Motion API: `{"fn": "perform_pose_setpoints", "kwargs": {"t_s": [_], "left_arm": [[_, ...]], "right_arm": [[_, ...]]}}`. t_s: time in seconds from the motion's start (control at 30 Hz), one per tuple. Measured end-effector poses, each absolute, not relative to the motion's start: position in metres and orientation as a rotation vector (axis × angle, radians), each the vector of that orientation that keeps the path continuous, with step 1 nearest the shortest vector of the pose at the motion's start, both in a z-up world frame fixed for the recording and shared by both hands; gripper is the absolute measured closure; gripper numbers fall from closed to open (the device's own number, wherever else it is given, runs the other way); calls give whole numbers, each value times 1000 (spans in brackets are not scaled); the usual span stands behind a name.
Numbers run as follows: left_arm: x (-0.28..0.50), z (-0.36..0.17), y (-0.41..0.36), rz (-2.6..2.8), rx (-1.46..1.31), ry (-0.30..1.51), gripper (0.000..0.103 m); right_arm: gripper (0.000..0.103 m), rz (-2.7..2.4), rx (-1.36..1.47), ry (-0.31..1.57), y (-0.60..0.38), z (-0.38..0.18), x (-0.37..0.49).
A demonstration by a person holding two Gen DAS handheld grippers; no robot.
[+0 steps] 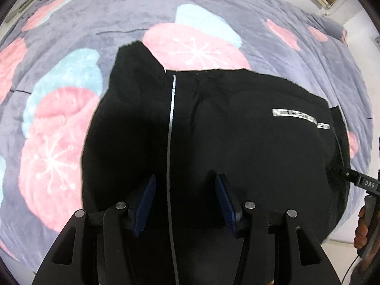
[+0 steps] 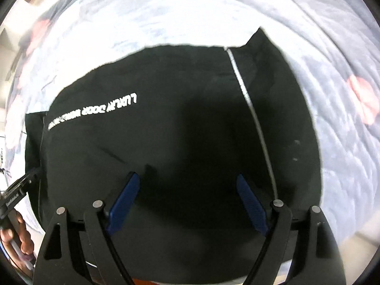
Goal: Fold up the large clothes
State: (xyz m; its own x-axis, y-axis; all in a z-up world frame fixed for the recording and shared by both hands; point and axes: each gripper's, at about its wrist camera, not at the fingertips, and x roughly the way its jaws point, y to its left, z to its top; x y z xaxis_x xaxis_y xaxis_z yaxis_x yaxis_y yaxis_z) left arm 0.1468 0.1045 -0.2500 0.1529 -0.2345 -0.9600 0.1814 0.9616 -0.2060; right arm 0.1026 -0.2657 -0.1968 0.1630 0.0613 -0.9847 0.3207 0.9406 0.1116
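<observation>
Both grippers are being held apart above the cloth, nothing caught between their blue pads: the left gripper (image 1: 185, 204) is being kept about half open over the white zipper line (image 1: 171, 123), and the right gripper (image 2: 187, 199) is being kept wide open over plain dark fabric. Directly beneath them, the black jacket (image 1: 237, 142) is lying spread on the floral bedspread (image 1: 59, 76), already looking partly folded, with its white lettering (image 2: 95, 112) toward one side and a dark flap (image 1: 135, 66) sticking out at the far edge.

Several risks are being judged from here. If only the top layer is being pinched, the layers below are likely being left behind and the fold is being skewed. If the jaws are being lowered too deep, the soft bedspread may be getting gripped along with the jacket and dragged. The smooth-looking fabric may also be slipping from a shallow bite. That far flap may be left protruding, spoiling a neat edge.
</observation>
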Motion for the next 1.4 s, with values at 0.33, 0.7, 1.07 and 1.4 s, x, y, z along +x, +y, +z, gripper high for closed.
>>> {"fn": "perform_pose_setpoints", "kwargs": {"t_s": [0.33,0.7,1.07,1.4], "left_arm": [[126,-147,98,-317,38,1169,49],[98,-45,64,-327,57,993,38],[69,-26,35,-266,106,1037,37],[57,-26,26,-272,134,1046,37]], "right_arm": [[18,-232,138,1230,-236,-99,89],[17,-249,71,1063,-206,-2,62],[16,-265,63,1047,-196,16,47],[16,-239,97,1096,-187,2,45]]}}
